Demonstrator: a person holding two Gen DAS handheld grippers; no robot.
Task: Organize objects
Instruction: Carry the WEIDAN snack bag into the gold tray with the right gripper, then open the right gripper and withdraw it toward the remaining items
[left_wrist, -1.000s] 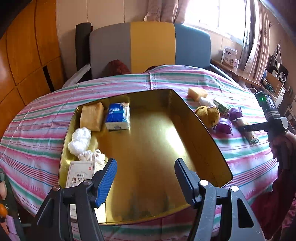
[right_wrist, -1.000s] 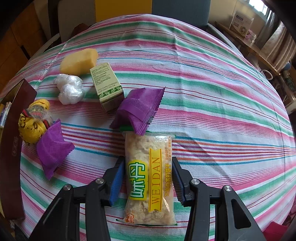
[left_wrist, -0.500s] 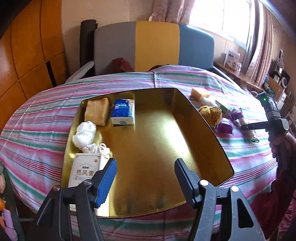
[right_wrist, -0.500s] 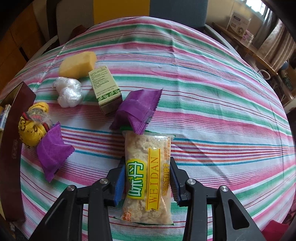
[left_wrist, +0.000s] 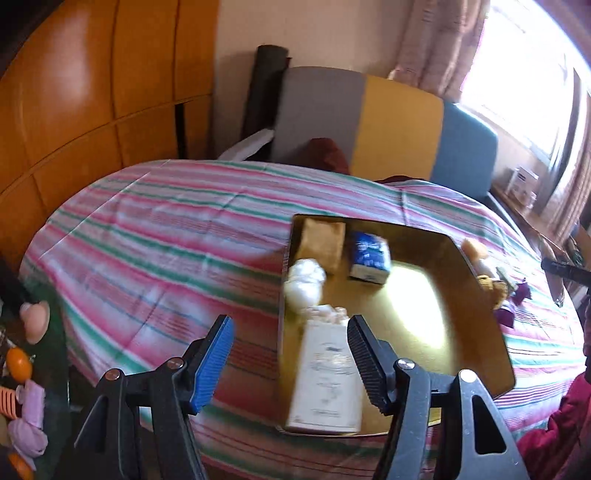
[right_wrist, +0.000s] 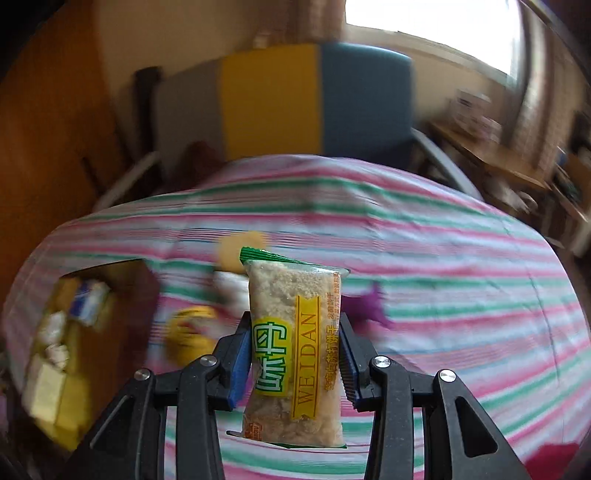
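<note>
Your right gripper (right_wrist: 293, 356) is clamped on the WEIDAN snack packet (right_wrist: 293, 347), pads pressing both long edges; the packet stands upright, lifted clear of the striped tablecloth (right_wrist: 461, 295). Your left gripper (left_wrist: 290, 352) has its jaws spread wide with nothing between them, hovering at the near left edge of the gold tray (left_wrist: 476, 321). Inside the tray along its left side: white box (left_wrist: 327, 380), white wad (left_wrist: 304, 282), tan packet (left_wrist: 323, 242), blue tissue pack (left_wrist: 369, 256). The right view is motion-blurred; purple sachet (right_wrist: 365, 306) lies behind the packet.
</note>
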